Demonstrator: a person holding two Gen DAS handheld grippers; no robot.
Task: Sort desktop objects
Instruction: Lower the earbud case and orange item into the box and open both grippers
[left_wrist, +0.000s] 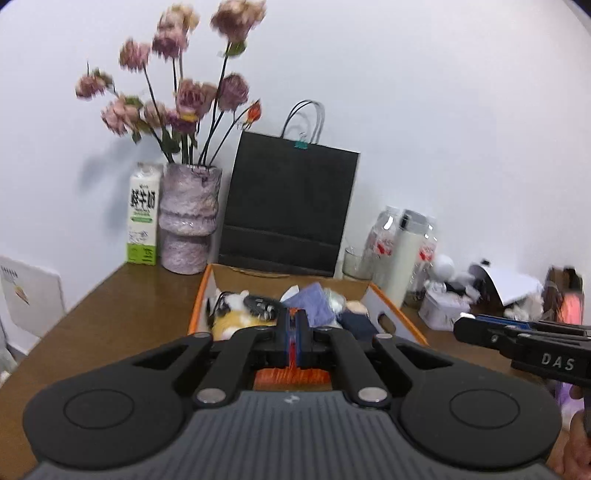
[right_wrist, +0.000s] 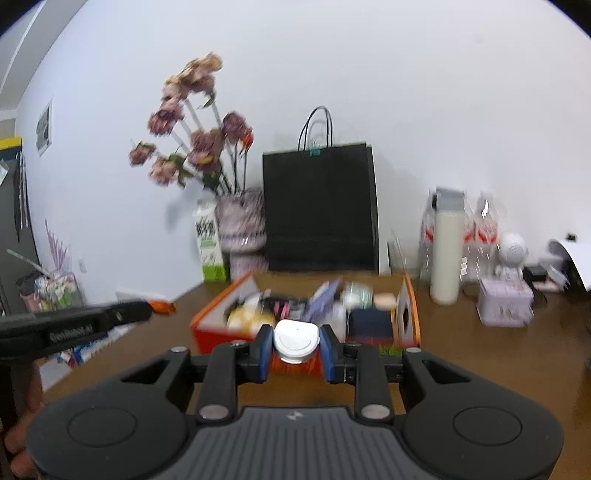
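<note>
a: what's in the orange cardboard box (left_wrist: 400, 317) right now? looks stuffed

b: pretty full, yeah. from the left wrist view there's a yellow and white plush toy (left_wrist: 236, 317) at its left end with a black gadget (left_wrist: 260, 304) lying on it, then a purple cloth (left_wrist: 310, 304), and a dark navy block (left_wrist: 358, 325) toward the right end. everything else in there is too blurry to name

a: and the claws?

b: the right gripper (right_wrist: 295, 349) is clamped on a small white round case (right_wrist: 296, 339), held between the blue pads just in front of the box's near wall, above the wooden desk (right_wrist: 480, 354). the left gripper (left_wrist: 295, 332) has its jaws pressed together with only a thin orange sliver between them, can't tell what that is. it sits over the near edge of the box

a: anything only one view catches?

b: the white case shows only in the right wrist view. that view also shows the left gripper side-on with an orange tip poking out. the left view has a clearer milk carton (left_wrist: 142, 216) beside the flower vase (left_wrist: 190, 218), and the black paper bag (left_wrist: 288, 206) behind the box
</note>
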